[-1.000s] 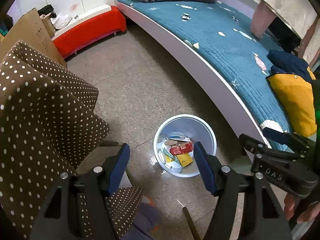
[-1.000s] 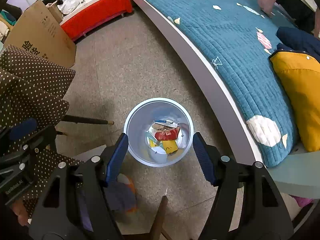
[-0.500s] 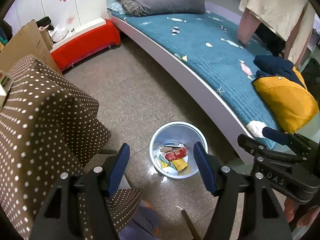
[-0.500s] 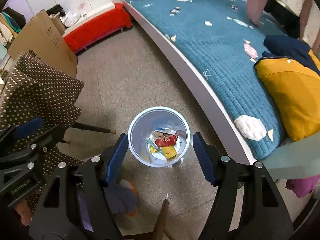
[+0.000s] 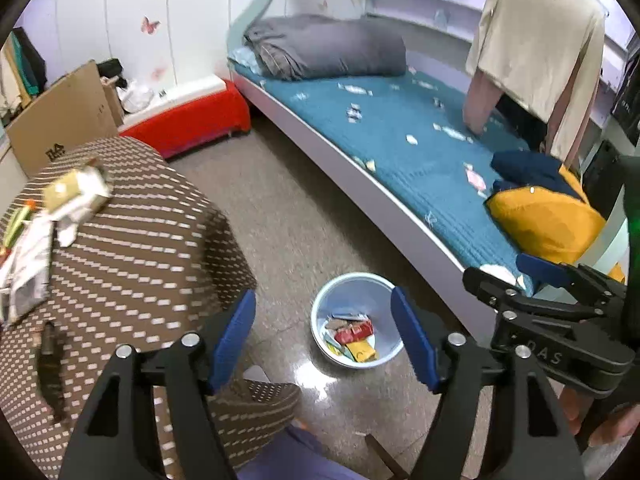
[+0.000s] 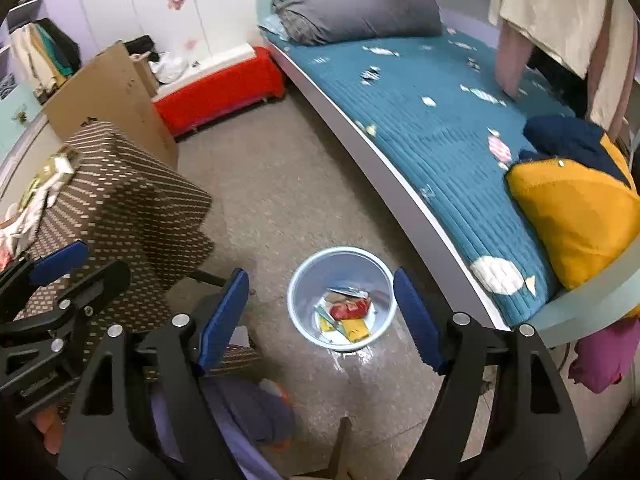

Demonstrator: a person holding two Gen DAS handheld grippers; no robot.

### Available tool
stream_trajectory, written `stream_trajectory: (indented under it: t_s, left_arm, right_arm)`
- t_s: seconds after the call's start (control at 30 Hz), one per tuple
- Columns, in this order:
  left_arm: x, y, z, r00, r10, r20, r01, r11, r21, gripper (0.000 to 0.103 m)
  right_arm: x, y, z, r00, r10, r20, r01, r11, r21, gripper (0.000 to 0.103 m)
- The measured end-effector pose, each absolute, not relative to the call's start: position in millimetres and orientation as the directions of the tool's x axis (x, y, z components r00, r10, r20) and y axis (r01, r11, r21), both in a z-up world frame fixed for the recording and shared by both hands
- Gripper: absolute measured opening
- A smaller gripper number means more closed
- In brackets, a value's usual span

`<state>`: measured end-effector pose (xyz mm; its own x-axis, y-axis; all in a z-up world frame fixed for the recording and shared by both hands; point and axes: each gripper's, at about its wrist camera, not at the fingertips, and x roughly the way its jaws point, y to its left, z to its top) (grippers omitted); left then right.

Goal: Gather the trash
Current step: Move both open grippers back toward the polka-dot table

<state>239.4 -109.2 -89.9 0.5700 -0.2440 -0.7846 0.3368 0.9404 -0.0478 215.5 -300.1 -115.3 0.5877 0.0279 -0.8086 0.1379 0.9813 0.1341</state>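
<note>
Two hand-held grippers hang side by side above the floor, both tilted down toward the bin. The left hand-held gripper (image 5: 323, 344) has its blue pads (image 5: 232, 340) spread wide with nothing between them; the right hand-held gripper (image 6: 318, 320) is equally wide open and empty. In the left view the right tool shows at the right edge, with fingertips of the person's hand (image 5: 600, 420) curled under its handle. In the right view the left tool shows at the left edge, with a bit of the hand (image 6: 46, 428) below it. The bin (image 6: 304, 276), a pale blue round tub, stands on the speckled floor (image 6: 272, 184) between the desk and the bed, framed by each pair of pads. Inside it lie wrappers (image 6: 350, 312), one red, one yellow, others pale. More trash (image 5: 48, 216), blurred papers and a small carton, lies on the desk (image 5: 132, 248), which is draped in a brown dotted cloth, left of the bin. The bed (image 6: 432, 120) with its teal quilt curves along the right, carrying a yellow cushion (image 6: 576, 216).
</note>
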Motion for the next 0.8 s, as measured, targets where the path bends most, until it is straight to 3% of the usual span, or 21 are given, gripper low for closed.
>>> stream_trajectory:
  t_s: [0.43, 0.8]
  left_arm:
    - [212.3, -20.7, -52.7, 0.67, -0.172, -0.722, 0.208, 0.977, -0.04, 0.078]
    - [208.4, 63.3, -61.3, 0.659, -0.082, -0.748, 0.07, 0.996, -0.048, 0.081]
  right_arm:
    - [212.3, -215.4, -76.6, 0.652, 0.107, -0.75, -0.02, 0.992, 0.124, 0.081]
    - [221.4, -149.1, -68.8, 0.647, 0.181, -0.741, -0.139, 0.983, 0.119, 0.083]
